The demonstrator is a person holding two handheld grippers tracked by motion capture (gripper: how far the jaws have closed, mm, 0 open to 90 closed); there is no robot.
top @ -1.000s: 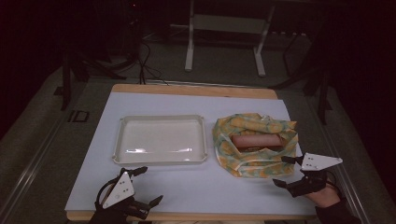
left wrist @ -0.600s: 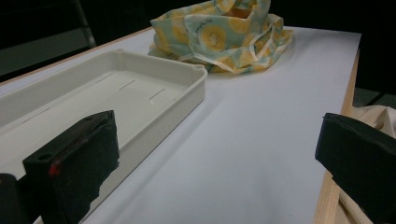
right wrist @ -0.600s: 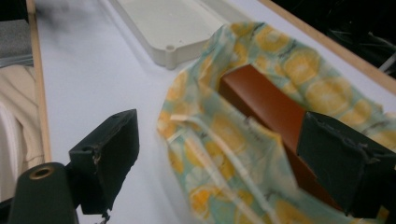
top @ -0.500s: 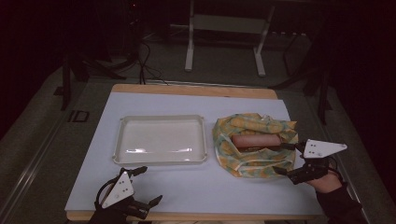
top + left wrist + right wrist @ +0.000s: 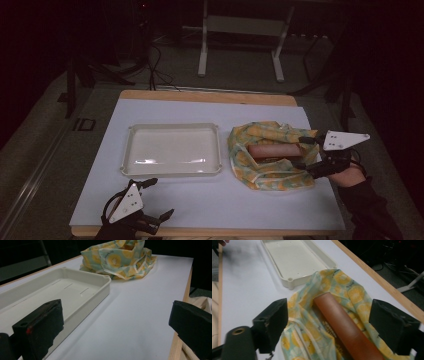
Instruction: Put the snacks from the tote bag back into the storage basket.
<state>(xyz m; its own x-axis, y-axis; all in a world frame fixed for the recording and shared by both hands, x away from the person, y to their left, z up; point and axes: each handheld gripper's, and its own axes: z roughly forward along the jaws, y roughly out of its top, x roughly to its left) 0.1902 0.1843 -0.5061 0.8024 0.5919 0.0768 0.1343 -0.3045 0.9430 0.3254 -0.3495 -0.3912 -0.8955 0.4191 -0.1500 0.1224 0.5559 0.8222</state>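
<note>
Sitting on the white table (image 5: 210, 210), largest first: a cream tray (image 5: 172, 150) left of center, empty, long axis along the table's width. Just right of it, near the right edge, a yellow lemon-print cloth bag (image 5: 272, 157) lies bunched open with a brown cylinder (image 5: 274, 150) inside. Cylinder's long axis runs left-right, parallel to the near edge, one end toward the tray, other end toward the right edge. Right gripper (image 5: 307, 155) at the right edge, jaws spread wide, straddling the bag's right end, gripping nothing; its fingertips bracket the cylinder's end without touching, as far as I can tell. Left gripper (image 5: 152, 200) near the front-left corner, released, wide apart, well clear of bag, close to the tray's front rim. Right gripper view adds gold print on the cylinder (image 5: 344, 327), unreadable. Left gripper view hides the cylinder behind bag (image 5: 120, 258) folds.
</note>
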